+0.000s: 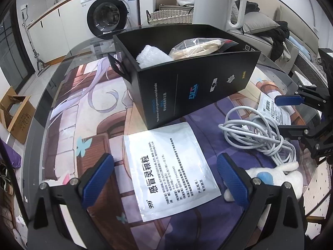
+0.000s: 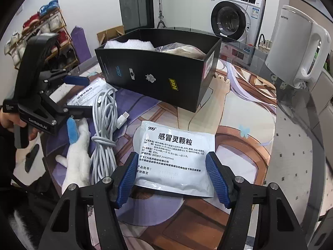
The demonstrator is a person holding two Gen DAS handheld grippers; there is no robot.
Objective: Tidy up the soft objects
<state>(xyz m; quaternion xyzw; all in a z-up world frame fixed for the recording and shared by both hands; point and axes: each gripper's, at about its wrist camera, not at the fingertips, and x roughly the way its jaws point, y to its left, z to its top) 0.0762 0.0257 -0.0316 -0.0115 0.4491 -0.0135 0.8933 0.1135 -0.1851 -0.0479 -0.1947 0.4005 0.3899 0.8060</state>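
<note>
**Two open tools over flat sachets; box part-filled**

Left tool: jaws wide apart, gripping nothing. It hangs tilted down over the left sachet, which lies flat on the table with one corner just under the near corner of the black box. The box already holds a white foam wad and a bagged item.

Next to the right, a white plush toy lies just beside this tool's right finger. A closing sweep could catch the toy and drag it along.

Beyond that is a coiled white cable with its plug end loose. Either tool passing across could snag a loop and pull the bundle.

Right tool: jaws about half open, holding nothing. Its pads flank the near edge of the right sachet, which rests flat. Whether they touch it cannot be told.

Main risk, in my judgement: both sachets are thin and slick and offer little edge. The pads may skate over the top or pinch a corner only, so a sachet could slip out on the way to the box. A nudge could also shift the box.
</note>
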